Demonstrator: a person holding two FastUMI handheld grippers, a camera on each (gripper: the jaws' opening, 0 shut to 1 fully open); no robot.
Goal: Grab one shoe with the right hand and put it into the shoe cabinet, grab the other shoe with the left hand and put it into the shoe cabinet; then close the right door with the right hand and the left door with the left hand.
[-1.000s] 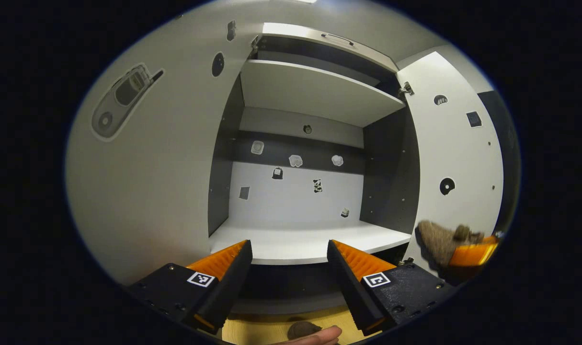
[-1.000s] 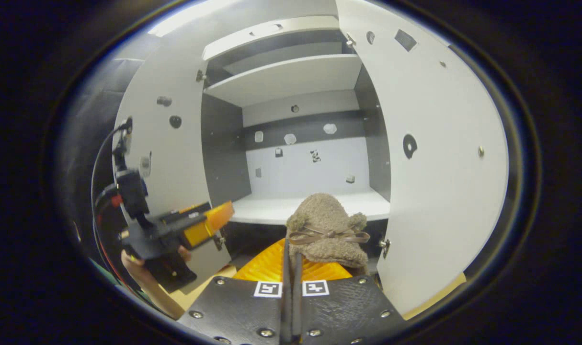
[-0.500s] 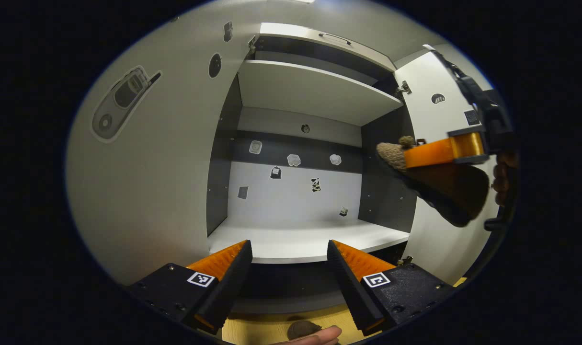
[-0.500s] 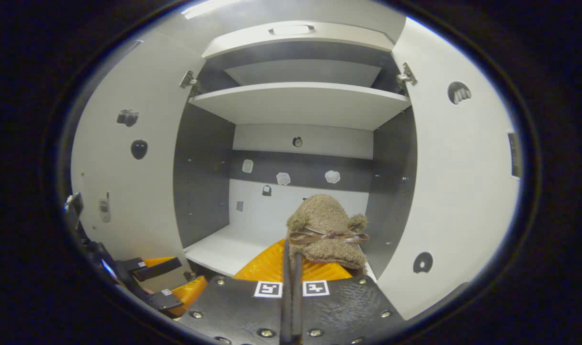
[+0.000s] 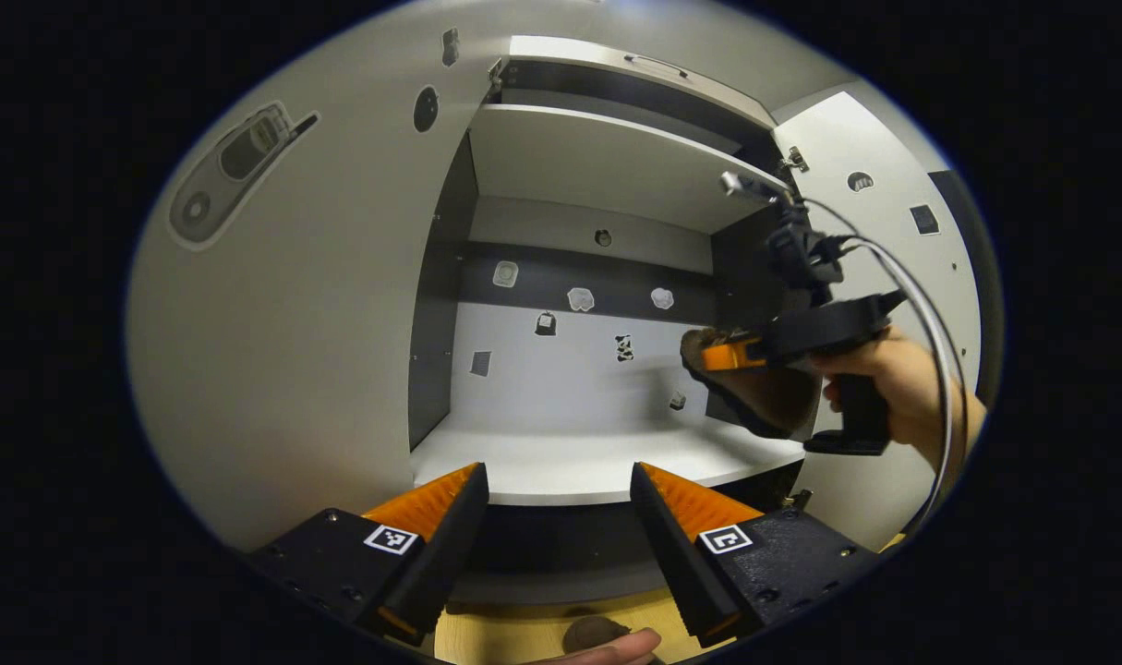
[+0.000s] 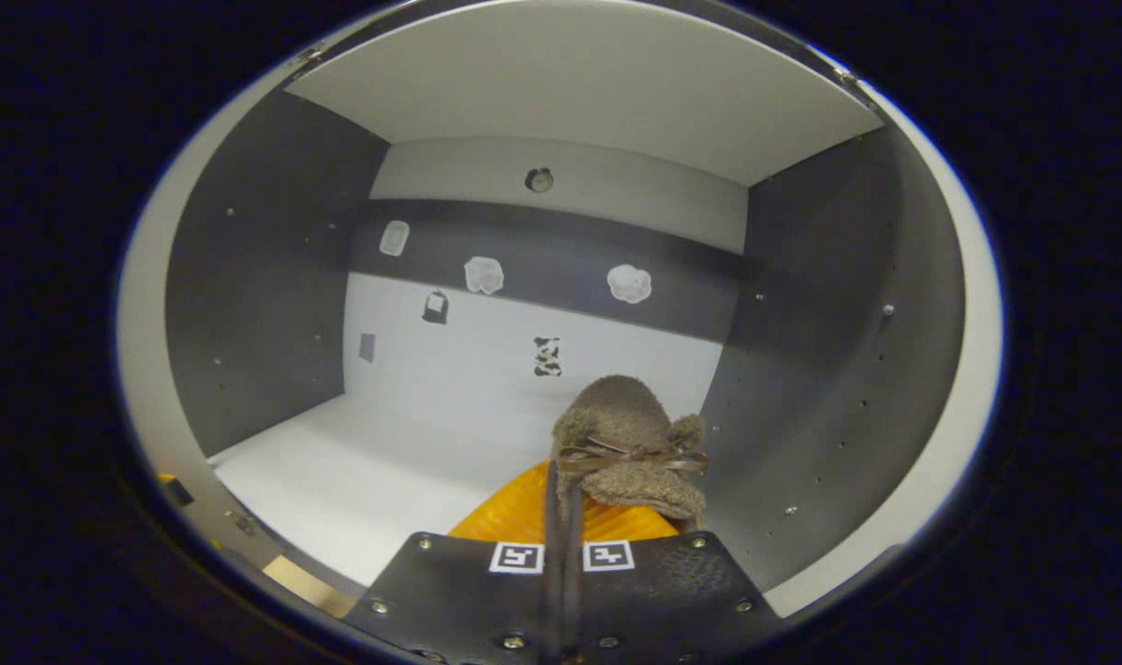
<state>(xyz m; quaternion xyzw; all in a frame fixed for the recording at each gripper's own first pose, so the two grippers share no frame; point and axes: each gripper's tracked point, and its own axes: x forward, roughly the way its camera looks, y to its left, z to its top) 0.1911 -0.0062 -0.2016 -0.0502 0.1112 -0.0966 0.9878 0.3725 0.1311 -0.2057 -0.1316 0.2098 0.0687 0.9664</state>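
My right gripper [image 6: 561, 503] is shut on a fuzzy brown shoe [image 6: 630, 443] with a ribbon bow, held inside the shoe cabinet just above its white lower shelf [image 6: 357, 480], near the right wall. In the left gripper view the same shoe [image 5: 754, 397] hangs from the right gripper [image 5: 722, 356], held by a hand [image 5: 902, 388] over the shelf [image 5: 597, 462]. My left gripper [image 5: 556, 503] stands open and empty in front of the cabinet, below the shelf's edge. A brown fuzzy lump [image 5: 588, 634], apparently the other shoe, lies on the wooden floor under it.
Both cabinet doors stand open: the left door [image 5: 293, 323] close on my left, the right door [image 5: 884, 268] behind the hand. An upper shelf [image 5: 607, 166] roofs the compartment. Small stickers dot the back wall [image 6: 524, 369]. A fingertip [image 5: 616, 652] shows at the bottom edge.
The right gripper has carried the shoe forward and down, from in front of the doors into the lower compartment. The left gripper has stayed almost still and open.
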